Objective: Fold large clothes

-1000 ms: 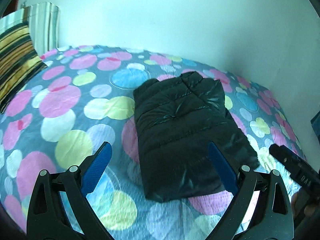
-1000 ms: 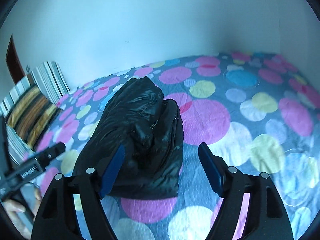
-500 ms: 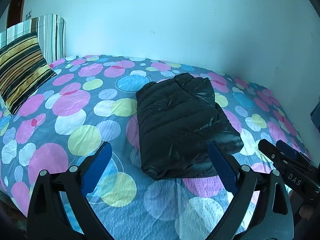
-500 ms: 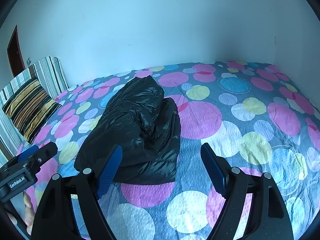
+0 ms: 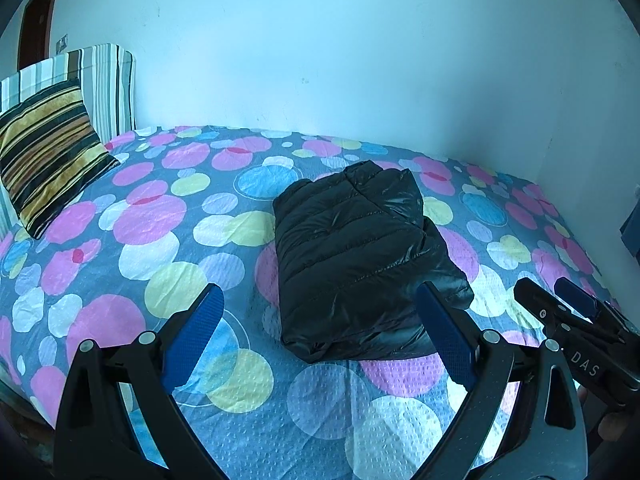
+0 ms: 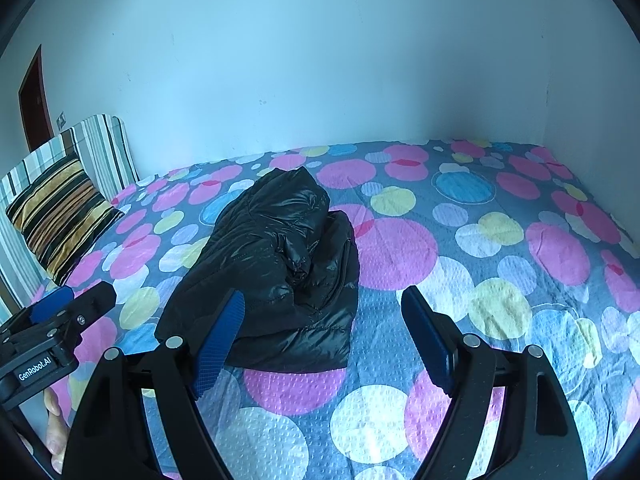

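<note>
Left wrist view. The left hand-held gripper (image 5: 318,338) stands wide apart with nothing between its blue pads (image 5: 192,336). It hangs above the near part of the bed (image 5: 132,240), clear of the cloth. The black puffer jacket (image 5: 360,264) lies at about 12 o'clock from this gripper, folded into a compact, roughly rectangular bundle on the spotted bedsheet. Its quilted top face is fairly flat; a second layer shows underneath along the right and near edges. The right hand-held gripper (image 5: 560,304) enters at 3 o'clock, apart from the jacket. A striped cushion (image 5: 48,152) rests at 10 o'clock against the striped headboard (image 5: 100,80).

Right wrist view. The right hand-held gripper's jaws are likewise wide and hold nothing. The jacket sits at 11 o'clock, partly behind the left pad (image 6: 218,344) in the frame; whether they touch cannot be told. From this side the bundle is lumpier: a rounded hump on top, a zip edge down the right flank. The left hand-held gripper shows at 9 o'clock, apart from the jacket.

Assessment. The fold appears complete or nearly so: the sleeves are tucked out of sight and the garment is reduced to one stack. What may remain is flattening the hump and squaring the edges.
</note>
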A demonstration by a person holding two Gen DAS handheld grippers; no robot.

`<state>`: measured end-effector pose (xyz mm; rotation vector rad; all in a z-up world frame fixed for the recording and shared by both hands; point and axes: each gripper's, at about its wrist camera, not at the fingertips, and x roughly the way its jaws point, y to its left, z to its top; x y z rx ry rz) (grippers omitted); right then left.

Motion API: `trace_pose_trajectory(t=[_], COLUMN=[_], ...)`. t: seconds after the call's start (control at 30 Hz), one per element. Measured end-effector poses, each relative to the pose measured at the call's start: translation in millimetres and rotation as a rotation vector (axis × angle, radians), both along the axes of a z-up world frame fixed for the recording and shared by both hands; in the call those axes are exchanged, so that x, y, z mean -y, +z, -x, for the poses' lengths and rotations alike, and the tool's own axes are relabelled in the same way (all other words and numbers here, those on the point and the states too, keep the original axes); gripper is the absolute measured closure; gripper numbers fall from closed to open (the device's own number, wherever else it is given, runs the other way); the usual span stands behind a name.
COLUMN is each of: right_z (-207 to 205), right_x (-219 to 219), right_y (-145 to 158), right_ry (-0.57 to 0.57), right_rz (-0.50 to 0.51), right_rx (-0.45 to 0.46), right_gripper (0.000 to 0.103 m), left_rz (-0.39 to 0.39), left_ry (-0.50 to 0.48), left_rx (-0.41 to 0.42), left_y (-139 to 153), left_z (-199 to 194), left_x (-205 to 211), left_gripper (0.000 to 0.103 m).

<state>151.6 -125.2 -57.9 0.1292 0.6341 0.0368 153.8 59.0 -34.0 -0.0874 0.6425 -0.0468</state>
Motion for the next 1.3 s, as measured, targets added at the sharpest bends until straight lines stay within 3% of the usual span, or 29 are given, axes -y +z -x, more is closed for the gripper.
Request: trace_pose_trajectory(t=[1.3], right_z=[8.6], right_x=[-0.1], right_y=[10.1], right_ry=[-0.007], right_rz=[0.04], right_rx=[0.034], right_gripper=[0.018], left_rz=[-0.08], left_ry=[0.05], left_rx=[0.098], left_y=[19.9], left_z=[27.3], left_x=[5.4], left_gripper=[0.002])
